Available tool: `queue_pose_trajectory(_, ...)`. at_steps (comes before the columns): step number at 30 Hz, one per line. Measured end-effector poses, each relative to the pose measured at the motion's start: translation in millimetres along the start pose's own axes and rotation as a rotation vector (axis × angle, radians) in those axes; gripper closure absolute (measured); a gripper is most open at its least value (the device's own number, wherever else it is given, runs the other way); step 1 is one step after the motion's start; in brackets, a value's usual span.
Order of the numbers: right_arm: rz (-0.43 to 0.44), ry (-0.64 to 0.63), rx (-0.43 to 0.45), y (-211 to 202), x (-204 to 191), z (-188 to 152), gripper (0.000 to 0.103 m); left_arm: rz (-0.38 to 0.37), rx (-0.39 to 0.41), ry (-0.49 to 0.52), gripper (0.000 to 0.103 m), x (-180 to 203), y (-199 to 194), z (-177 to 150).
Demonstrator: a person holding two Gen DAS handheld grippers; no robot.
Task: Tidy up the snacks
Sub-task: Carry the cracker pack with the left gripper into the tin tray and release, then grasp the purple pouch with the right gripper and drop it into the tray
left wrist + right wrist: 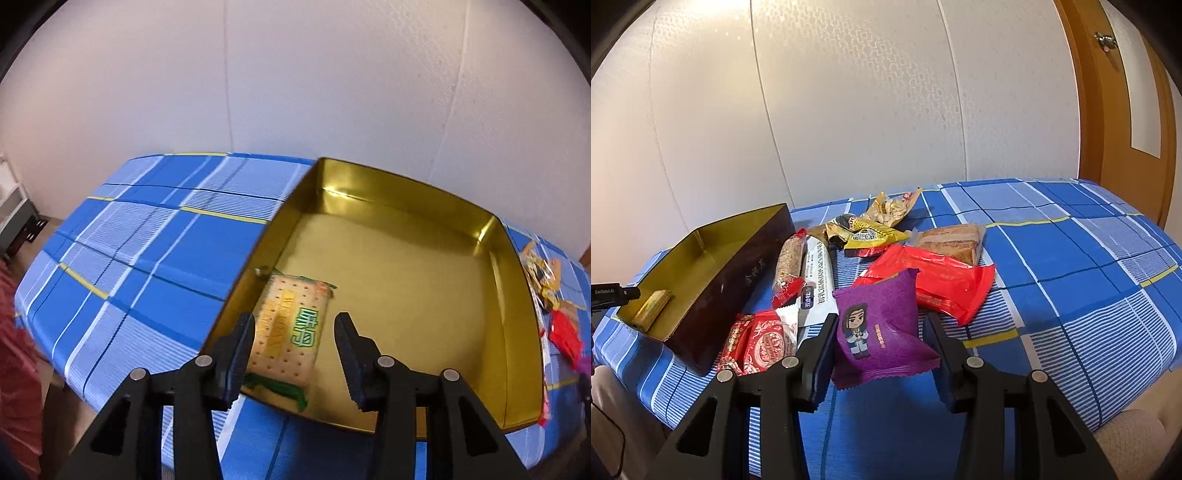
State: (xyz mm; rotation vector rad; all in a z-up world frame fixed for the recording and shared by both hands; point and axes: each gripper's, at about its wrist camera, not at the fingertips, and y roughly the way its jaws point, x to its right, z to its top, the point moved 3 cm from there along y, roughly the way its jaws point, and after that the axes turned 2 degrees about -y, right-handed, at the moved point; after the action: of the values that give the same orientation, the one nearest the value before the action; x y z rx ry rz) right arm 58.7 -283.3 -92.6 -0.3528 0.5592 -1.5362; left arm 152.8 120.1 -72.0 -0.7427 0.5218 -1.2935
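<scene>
**Fingers parted over the tin, purple pouch waiting on the right**

Fingers of our left gripper (pixel 295 354) stand apart with nothing between the pads; the biscuit packet (pixel 290 332) lies just beyond and below them, flat in the near left corner of the gold-lined tin (pixel 495 236), its long axis running away from us. That packet is the tin's only content; the rest of its floor is bare.

To the right, our right gripper (pixel 879 354) brackets the purple pouch (pixel 882 325) without pressing it, so its fingers are open too. The pouch lies straight ahead between them, on the blue checked surface (pixel 1071 280). Our right hand is clearly the nearer one.

Beyond it lie the red packet (pixel 945 284) and other loose snacks, all outside the tin, which sits left of these fingers.
</scene>
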Motion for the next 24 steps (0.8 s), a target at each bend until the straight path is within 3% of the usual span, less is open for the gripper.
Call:
queue_pose_trajectory(5, 0.014, -0.025, 0.0, -2, -10, 0, 0.057, -0.029, 0.028, -0.002, 0.057, 11, -18, -13)
queue_pose_trajectory(8, 0.025, -0.044, -0.002, -3, -18, 0, 0.057, -0.067, 0.017, 0.008, 0.046, 23, -25, -24)
queue_pose_trajectory(15, 0.048, -0.072, -0.003, -6, -34, 1, 0.057, -0.132, 0.005, 0.041, 0.039, 46, -43, -46)
queue_pose_trajectory(24, 0.141, -0.097, -0.024, -8, -69, 11, 0.057, -0.12, -0.001, 0.019, 0.033, 40, -54, -59)
